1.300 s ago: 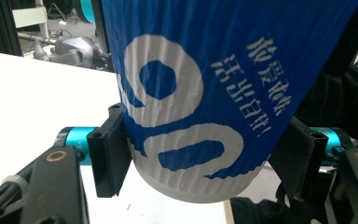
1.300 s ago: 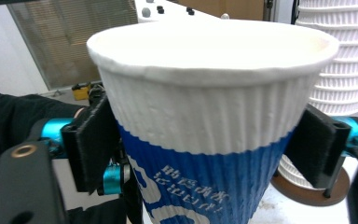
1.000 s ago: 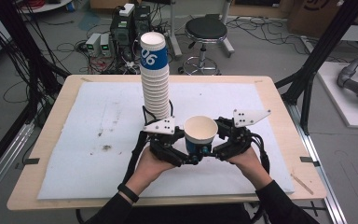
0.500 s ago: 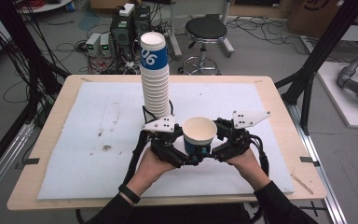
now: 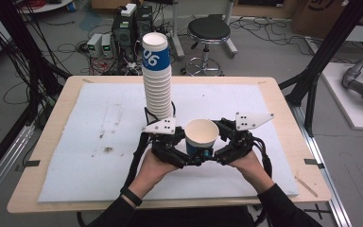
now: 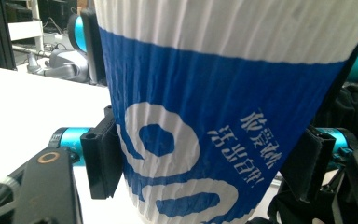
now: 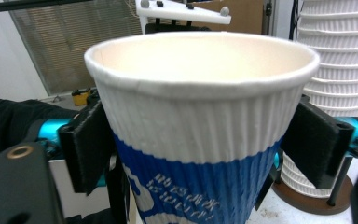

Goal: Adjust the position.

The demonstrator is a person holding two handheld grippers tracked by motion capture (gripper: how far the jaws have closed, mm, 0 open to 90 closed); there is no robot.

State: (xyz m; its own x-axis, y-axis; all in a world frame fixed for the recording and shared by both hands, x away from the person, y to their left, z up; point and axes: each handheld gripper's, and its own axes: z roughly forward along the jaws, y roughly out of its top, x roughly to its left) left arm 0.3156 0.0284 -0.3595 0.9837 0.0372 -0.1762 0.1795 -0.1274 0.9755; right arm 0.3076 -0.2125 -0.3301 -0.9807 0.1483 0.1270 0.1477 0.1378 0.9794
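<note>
A blue-and-white ribbed paper cup [image 5: 201,135] stands upright between both grippers at the middle of the table. My left gripper [image 5: 189,156] has just been closing, and its pads [image 6: 103,158] press on the cup's [image 6: 205,116] lower blue band. My right gripper [image 5: 215,153] comes in from the other side. Its jaws have just been opening, and its pads [image 7: 91,144] sit close beside the cup [image 7: 200,130] below the rim. A tall stack of the same cups [image 5: 157,80] rises just behind the left gripper.
A white mat [image 5: 99,118] covers the wooden table, with dark smudges on its left part. The cup stack [image 7: 340,70] sits on a brown round base [image 7: 307,196]. A black stool [image 5: 209,30] and electronics boxes stand on the floor beyond the table.
</note>
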